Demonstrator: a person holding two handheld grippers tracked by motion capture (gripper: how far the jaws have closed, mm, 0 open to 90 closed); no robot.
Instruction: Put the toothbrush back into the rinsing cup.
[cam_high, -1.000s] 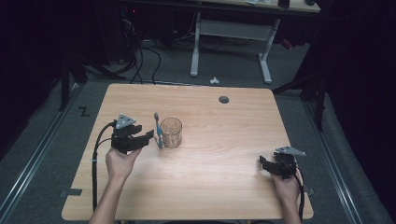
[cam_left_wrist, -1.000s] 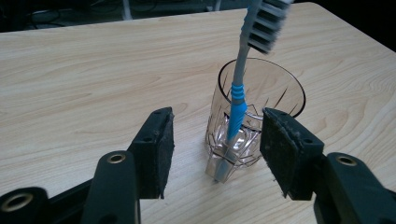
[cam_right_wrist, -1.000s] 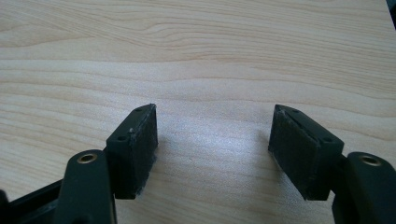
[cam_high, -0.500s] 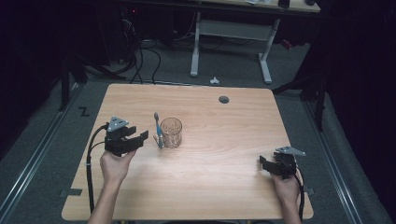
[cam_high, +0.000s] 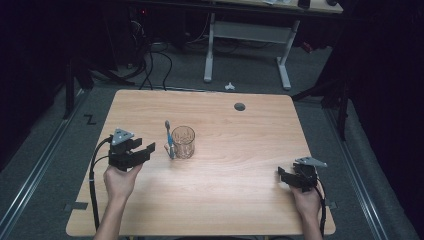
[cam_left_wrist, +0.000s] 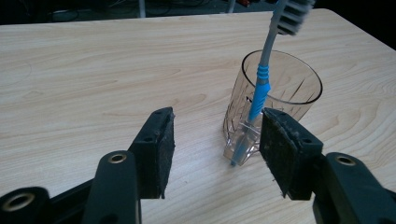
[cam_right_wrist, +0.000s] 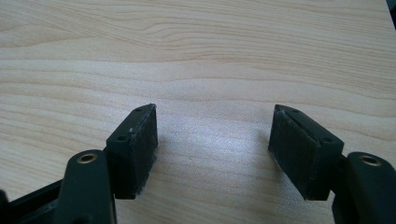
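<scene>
My left claw (cam_left_wrist: 215, 154) wide, empty; toothbrush (cam_left_wrist: 258, 91) leans on glass (cam_left_wrist: 280, 88) at 1 o'clock. Clipping glass could topple both. Right claw (cam_right_wrist: 212, 144) wide, idle on desk (cam_high: 225, 200).

Glass (cam_high: 183, 142) with leaning toothbrush (cam_high: 170, 140) blocks table (cam_high: 240, 190) centre-left; elsewhere bare wood, seemingly free passage.

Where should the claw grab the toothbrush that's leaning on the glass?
Probably the blue handle of the toothbrush, partway up, coming from the left claw's side. It stands tilted outside the glass, bristles up, so that side of the handle is free while the glass blocks the other.
</scene>
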